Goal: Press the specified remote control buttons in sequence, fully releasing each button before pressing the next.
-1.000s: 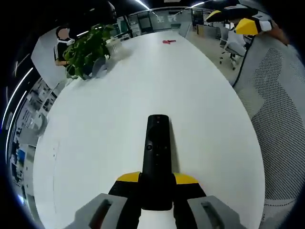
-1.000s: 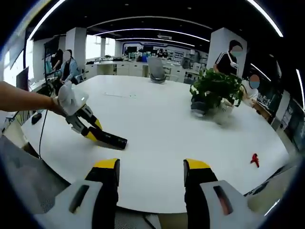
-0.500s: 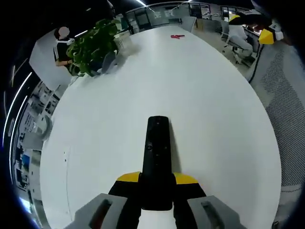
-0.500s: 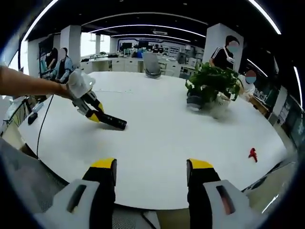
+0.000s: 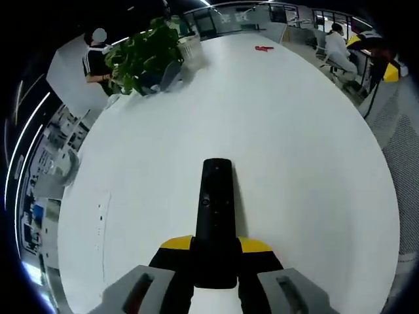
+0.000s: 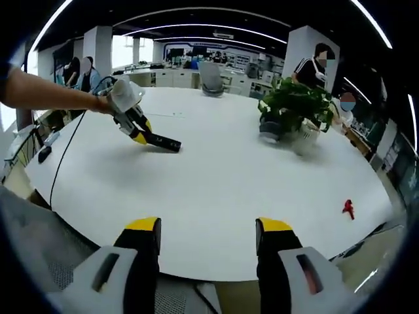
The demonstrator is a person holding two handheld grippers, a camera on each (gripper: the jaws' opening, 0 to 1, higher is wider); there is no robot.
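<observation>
Black plastic runs straight up the middle of the left gripper view: the remote control is clamped by its near end between the yellow-tipped left tongs, buttons facing up, its far end held out over the white bench. Toward the far edge of the bench stands a potted plant, and a small red object lies near the far end, well apart from the remote. In the right gripper view, the right tongs stand open and empty above the near edge of the bench, while across it a person's arm holds out the left tongs with the remote pointing toward the bench's middle. The plant sits toward the far right edge and the red object near the right edge. My judgement is that no button is being pressed yet, and the right tongs are well apart from the remote. The risk ahead is that a blunt tip may strike two buttons at once, or push the remote askew in its end-only grip.
</observation>
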